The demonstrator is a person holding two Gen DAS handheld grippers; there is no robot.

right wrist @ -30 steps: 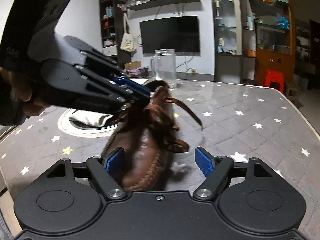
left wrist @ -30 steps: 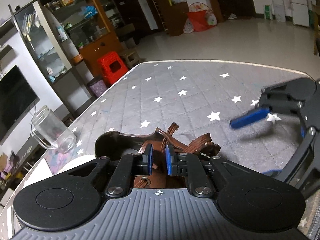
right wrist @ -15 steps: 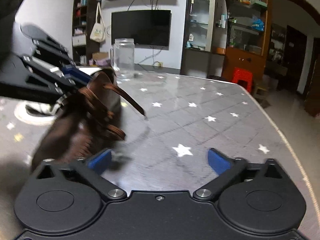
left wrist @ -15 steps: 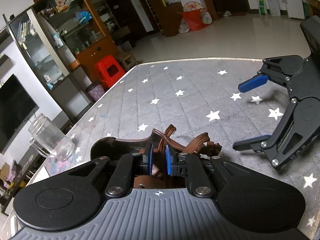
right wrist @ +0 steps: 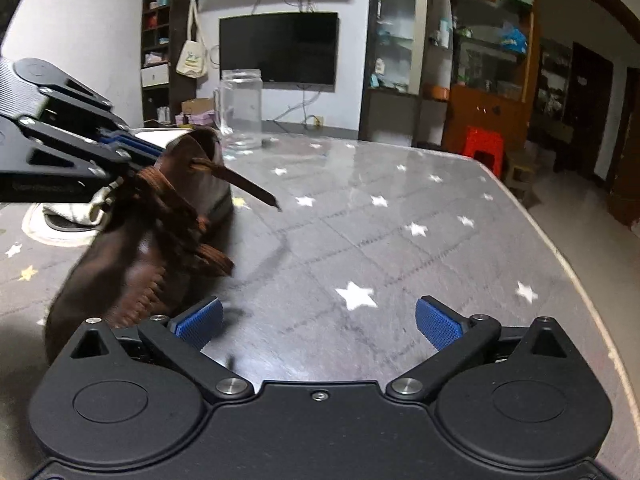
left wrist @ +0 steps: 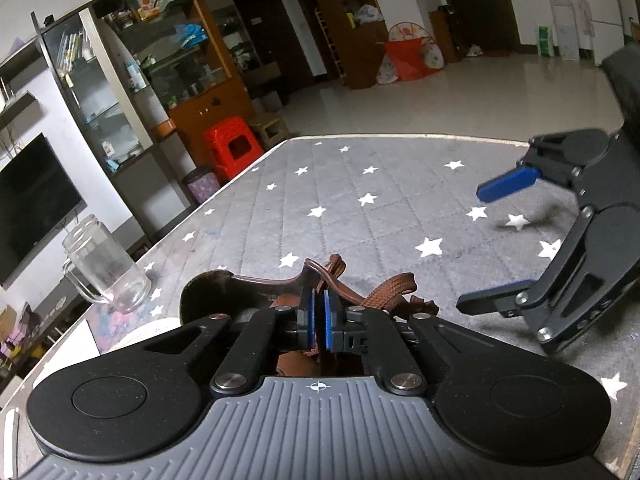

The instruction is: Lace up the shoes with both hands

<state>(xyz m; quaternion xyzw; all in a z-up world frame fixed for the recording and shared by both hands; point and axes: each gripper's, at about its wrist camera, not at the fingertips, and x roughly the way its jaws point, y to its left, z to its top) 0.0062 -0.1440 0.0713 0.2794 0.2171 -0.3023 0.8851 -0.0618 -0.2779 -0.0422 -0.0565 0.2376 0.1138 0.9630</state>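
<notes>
A brown leather shoe [right wrist: 132,264] lies on the grey star-patterned table cover [right wrist: 360,240], with its heel opening [left wrist: 212,292] on the left in the left wrist view. My left gripper [left wrist: 319,320] is shut, and its blue pads pinch the brown shoelace [left wrist: 396,284] at the top of the shoe. From the right wrist view the left gripper [right wrist: 132,146] reaches in from the left over the shoe's collar. One lace end [right wrist: 248,188] sticks out to the right, free. My right gripper [right wrist: 319,324] stands wide open over bare cover, just right of the shoe's toe; the right gripper [left wrist: 492,244] holds nothing.
A glass jar with a handle [right wrist: 241,108] stands behind the shoe near the table's far edge. A white round mat with a crumpled cloth [right wrist: 60,220] lies left of the shoe. The table's edge [right wrist: 560,248] runs along the right. A red stool [right wrist: 482,148] stands on the floor beyond.
The left pads have closed the small gap between them onto the lace. The right gripper opened wider and swung right, so the shoe's toe is now left of its jaws, not between them.
</notes>
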